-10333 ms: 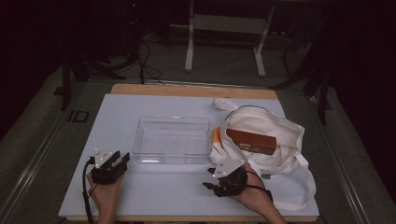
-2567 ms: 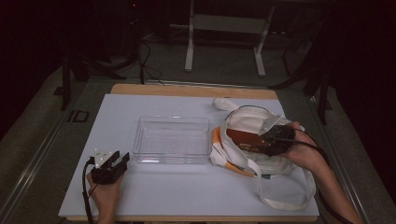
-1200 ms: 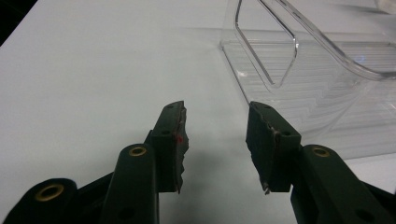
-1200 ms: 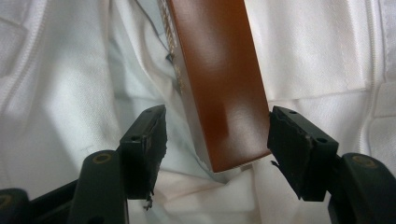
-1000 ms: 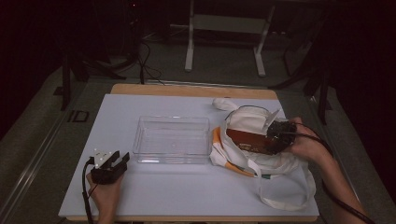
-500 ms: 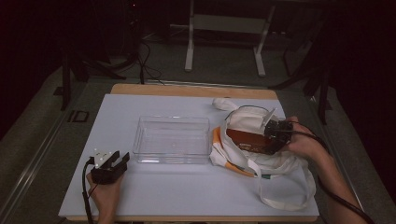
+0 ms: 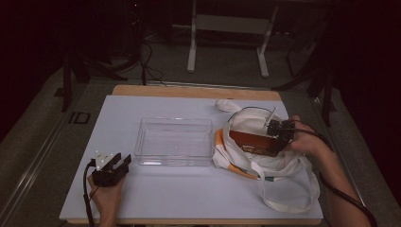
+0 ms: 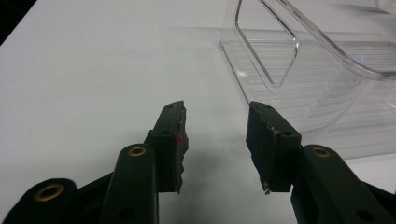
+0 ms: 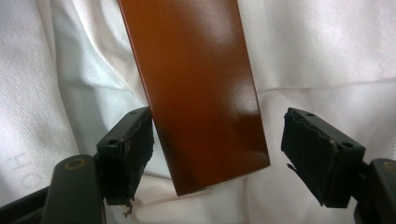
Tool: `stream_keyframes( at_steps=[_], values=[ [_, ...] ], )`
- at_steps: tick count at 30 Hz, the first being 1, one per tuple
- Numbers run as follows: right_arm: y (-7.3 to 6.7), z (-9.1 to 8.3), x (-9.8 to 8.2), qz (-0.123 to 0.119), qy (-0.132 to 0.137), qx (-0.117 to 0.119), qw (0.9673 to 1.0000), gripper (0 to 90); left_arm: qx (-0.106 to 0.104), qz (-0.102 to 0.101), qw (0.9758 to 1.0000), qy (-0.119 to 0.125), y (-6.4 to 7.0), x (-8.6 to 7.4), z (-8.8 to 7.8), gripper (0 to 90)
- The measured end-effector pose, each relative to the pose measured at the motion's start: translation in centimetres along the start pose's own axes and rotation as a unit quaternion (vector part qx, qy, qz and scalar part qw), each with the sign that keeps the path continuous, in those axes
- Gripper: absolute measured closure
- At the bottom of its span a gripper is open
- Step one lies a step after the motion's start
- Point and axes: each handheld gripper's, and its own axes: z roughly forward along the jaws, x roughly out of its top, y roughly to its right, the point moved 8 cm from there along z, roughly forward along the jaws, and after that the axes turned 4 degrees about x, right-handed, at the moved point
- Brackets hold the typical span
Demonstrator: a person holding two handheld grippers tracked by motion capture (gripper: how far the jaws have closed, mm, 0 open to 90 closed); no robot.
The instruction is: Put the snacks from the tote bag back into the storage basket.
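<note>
A glossy brown box (image 7: pixel 253 142) lies on a white tote bag (image 7: pixel 283 184) at the right of the table. My right gripper (image 7: pixel 279 132) is at the box's right end. In the right gripper view its jaws have just been opening and now straddle the end of the box (image 9: pixel 201 84). The left pad sits against the box's edge and the right pad stands well off it, so the right gripper (image 9: pixel 217 149) is open. At the table's front left my left gripper (image 7: pixel 118 163) rests open, with nothing between the jaws of the left gripper (image 8: pixel 215 140).
A clear plastic container (image 7: pixel 175 141) stands mid-table, its near corner just ahead of the left jaws (image 8: pixel 327 93). An orange strip (image 7: pixel 220 141) shows at the bag's left edge. Bag handles loop toward the front edge (image 7: pixel 288 205). White table surface (image 7: pixel 189 189) lies between the hands.
The right hand left the table's front edge, reached the box on the bag, and has crept slightly left along it. Its jaws have widened. The left gripper has not moved.
</note>
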Motion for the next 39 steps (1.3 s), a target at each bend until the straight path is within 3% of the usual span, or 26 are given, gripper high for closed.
stream_keyframes(
  at_steps=[8, 15, 23, 27, 39],
  values=[
    [0.0, 1.0, -0.3, -0.014, -0.019, 0.025, 0.9994, 33.9, -0.001, 0.0, 1.0, 0.0, 0.0, 0.0, 0.0, 57.7],
    [-0.7, 0.1, -0.3, -0.025, -0.026, 0.046, 0.9983, 40.1, 0.0, 0.001, 1.0, 0.0, 0.0, 0.0, 0.0, 57.7],
    [-1.2, 0.7, -0.4, -0.025, -0.037, 0.074, 0.9963, 39.1, 0.0, 0.001, 1.0, 0.0, 0.0, 0.0, 0.0, 57.4],
    [-1.2, 2.0, -0.3, -0.036, -0.063, 0.065, 0.9952, 38.3, 0.0, -0.001, 1.0, 0.001, 0.0, 0.0, 0.0, 57.3],
    [-1.1, 4.1, 0.0, -0.016, -0.057, 0.078, 0.9952, 39.2, 0.0, 0.0, 1.0, 0.002, 0.0, 0.0, 0.0, 57.3]
  ],
)
